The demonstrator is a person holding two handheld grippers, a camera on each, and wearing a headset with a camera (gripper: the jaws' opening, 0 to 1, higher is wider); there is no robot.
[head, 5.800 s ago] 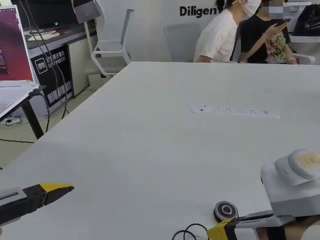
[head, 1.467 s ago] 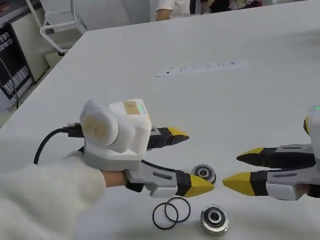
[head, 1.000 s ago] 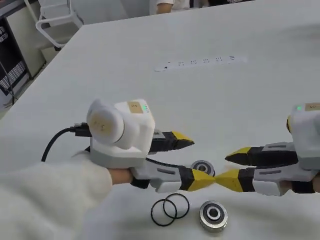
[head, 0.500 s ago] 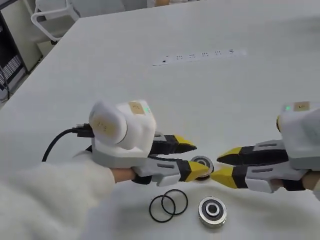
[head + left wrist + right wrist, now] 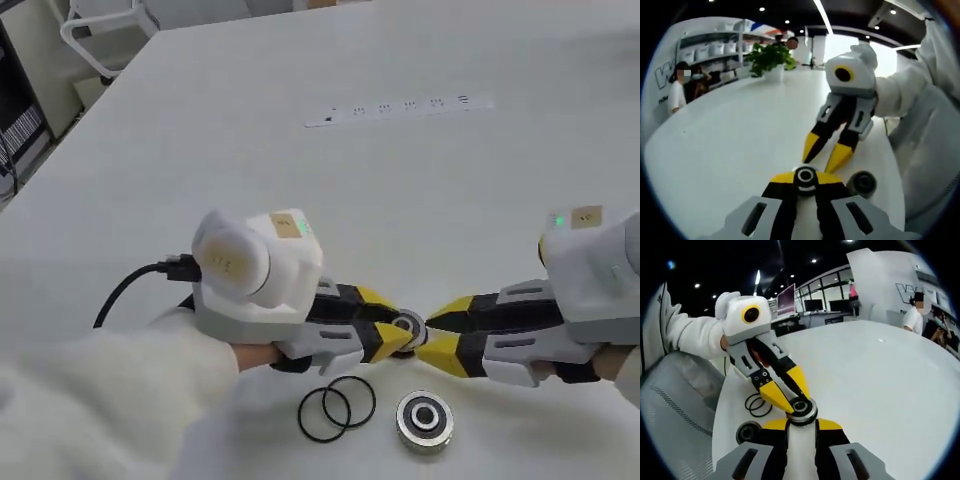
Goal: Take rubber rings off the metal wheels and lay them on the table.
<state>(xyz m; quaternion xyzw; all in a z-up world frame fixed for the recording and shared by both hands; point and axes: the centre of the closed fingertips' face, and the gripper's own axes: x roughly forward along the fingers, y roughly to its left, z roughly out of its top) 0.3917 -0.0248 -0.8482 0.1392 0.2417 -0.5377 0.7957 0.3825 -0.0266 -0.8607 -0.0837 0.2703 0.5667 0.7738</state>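
Observation:
A small metal wheel (image 5: 408, 324) with a dark rubber ring on its rim is pinched between the yellow tips of my left gripper (image 5: 395, 322). In the left gripper view that wheel (image 5: 806, 176) sits right between my own tips (image 5: 805, 179). My right gripper (image 5: 428, 332) comes in from the right, its jaws slightly parted and its tips against the wheel's far edge. The right gripper view shows the wheel (image 5: 802, 410) at my own tips (image 5: 801, 424). Two loose black rubber rings (image 5: 336, 408) lie overlapping on the table in front. A second wheel (image 5: 425, 420) lies flat beside them.
The white table (image 5: 250, 150) stretches away with much bare room. A white power strip (image 5: 400, 108) lies farther back. A black cable (image 5: 135, 285) trails from the left gripper. Chairs and people are beyond the far edge.
Both grippers have come together over the wheel. The left jaws have narrowed onto it, and the right gripper has slid left until its tips meet the wheel.

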